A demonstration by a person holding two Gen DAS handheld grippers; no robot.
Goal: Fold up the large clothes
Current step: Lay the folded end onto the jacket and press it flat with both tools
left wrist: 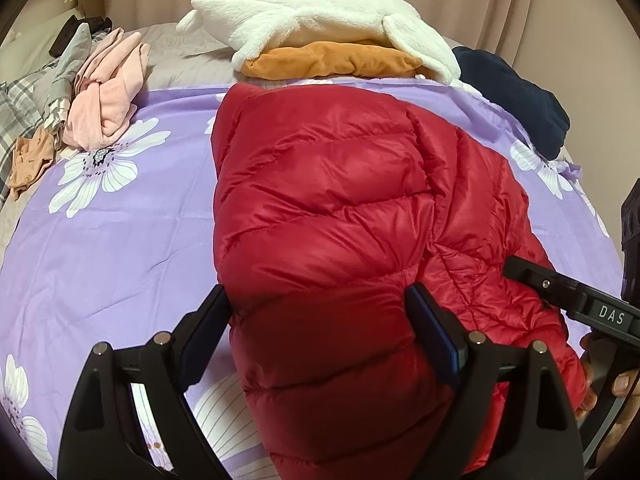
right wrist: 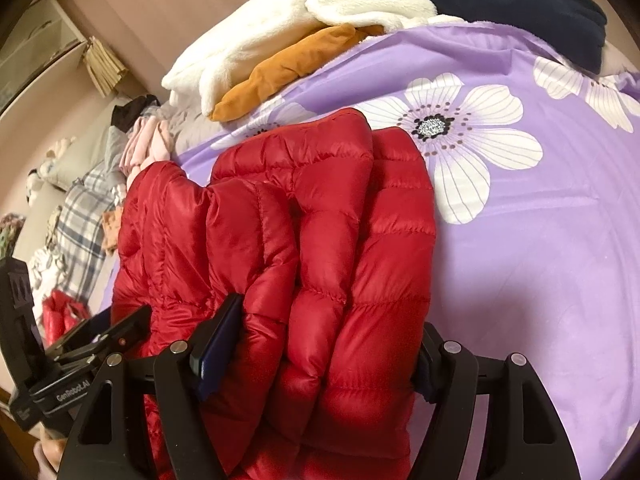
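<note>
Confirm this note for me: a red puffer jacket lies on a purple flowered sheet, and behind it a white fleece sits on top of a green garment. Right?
One detail is off. The garment under the white fleece is orange, not green; the left wrist view shows it plainly, and the right wrist view agrees. The rest stands: the red puffer jacket lies on the purple flowered sheet.

Bracketing the red down jacket (left wrist: 320,200) with both grippers, angling downward.
Spreading the left gripper (left wrist: 320,304) wide around its end, grip unclear; pressing right gripper (right wrist: 324,332) pads into a thick fold; wrapping the right hand (left wrist: 618,390) around the handle.
</note>
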